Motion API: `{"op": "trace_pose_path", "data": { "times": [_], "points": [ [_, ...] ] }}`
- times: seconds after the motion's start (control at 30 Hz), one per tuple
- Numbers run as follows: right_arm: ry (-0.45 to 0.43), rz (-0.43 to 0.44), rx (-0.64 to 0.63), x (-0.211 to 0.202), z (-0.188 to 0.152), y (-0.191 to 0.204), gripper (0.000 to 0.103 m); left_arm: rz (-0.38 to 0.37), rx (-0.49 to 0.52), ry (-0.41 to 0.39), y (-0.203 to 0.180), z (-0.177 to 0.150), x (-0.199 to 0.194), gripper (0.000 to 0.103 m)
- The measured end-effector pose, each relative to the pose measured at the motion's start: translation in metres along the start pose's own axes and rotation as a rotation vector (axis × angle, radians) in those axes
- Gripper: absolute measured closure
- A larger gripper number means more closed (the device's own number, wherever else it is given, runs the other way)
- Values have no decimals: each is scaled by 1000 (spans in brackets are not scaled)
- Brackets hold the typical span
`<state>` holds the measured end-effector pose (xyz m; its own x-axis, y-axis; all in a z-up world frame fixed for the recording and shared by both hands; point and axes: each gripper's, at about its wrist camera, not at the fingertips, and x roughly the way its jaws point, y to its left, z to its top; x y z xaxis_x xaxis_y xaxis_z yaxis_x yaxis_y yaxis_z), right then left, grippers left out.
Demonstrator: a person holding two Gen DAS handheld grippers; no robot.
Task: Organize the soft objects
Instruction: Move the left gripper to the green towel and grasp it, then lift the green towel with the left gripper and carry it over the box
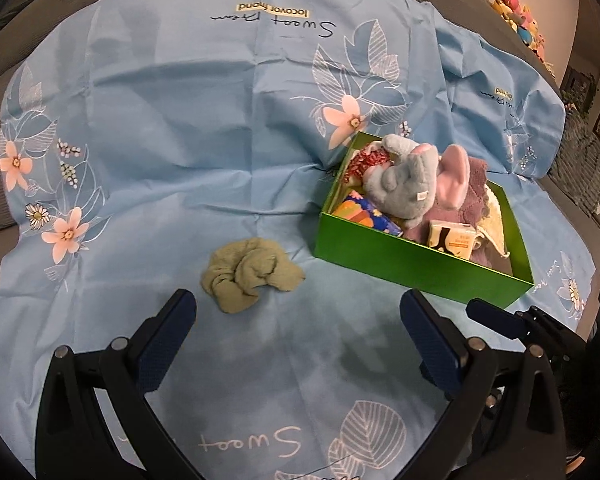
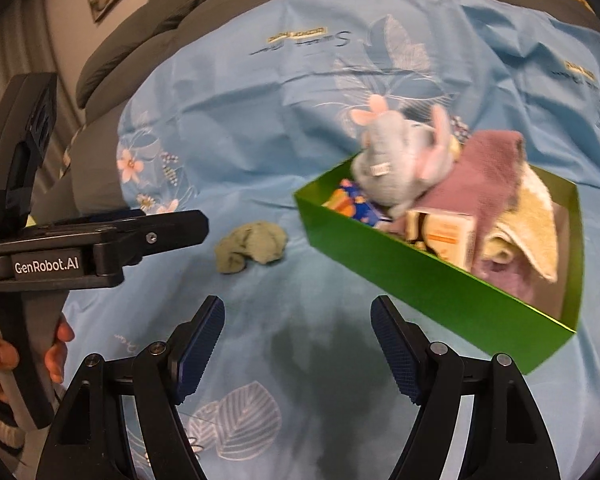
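Left gripper (image 1: 298,316): fingers spread wide, empty, above the blue cloth (image 1: 180,120).
Right gripper (image 2: 298,322): fingers apart, empty.
Green rag (image 1: 252,274): crumpled on cloth, beside green box (image 1: 420,264).
Box contents: grey plush elephant (image 1: 404,184), towels, packets.

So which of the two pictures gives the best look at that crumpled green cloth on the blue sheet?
The left wrist view. There the green cloth is sharp and near, its folds clear, just ahead of the open left gripper. The right wrist view shows it smaller, farther off and blurred.
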<state>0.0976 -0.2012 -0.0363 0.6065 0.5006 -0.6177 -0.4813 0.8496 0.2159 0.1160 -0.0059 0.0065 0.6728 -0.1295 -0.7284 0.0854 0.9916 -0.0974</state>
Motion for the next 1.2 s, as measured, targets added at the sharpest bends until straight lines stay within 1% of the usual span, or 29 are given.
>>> {"op": "trace_pose_path", "data": {
  "times": [0.17,0.37,0.43,0.47,0.67,0.8,0.9,1.07,1.13,1.17,1.2],
  "points": [
    [20,4,-31,11,2,14,26,1,-16,2,12,-3,2,1],
    [63,12,-49,37,5,24,26,-21,-74,43,41,-7,25,1],
    [87,19,-52,51,5,27,26,-29,-114,76,55,-6,38,1],
    [99,22,-55,58,5,28,26,-41,-150,100,64,-5,48,1],
    [148,45,-84,98,13,41,26,-89,-289,171,99,0,84,1],
    [161,59,-91,119,23,45,26,-96,-318,188,105,3,98,1],
    [168,56,-86,134,31,44,26,-124,-334,195,107,7,106,1],
    [179,55,-80,153,40,41,26,-166,-319,204,106,12,119,2],
    [188,59,-83,159,41,40,26,-174,-319,216,106,11,125,4],
    [191,67,-83,162,41,40,26,-181,-321,223,107,10,128,9],
    [193,77,-81,164,40,39,26,-188,-323,228,108,9,130,17]
  ]
}}
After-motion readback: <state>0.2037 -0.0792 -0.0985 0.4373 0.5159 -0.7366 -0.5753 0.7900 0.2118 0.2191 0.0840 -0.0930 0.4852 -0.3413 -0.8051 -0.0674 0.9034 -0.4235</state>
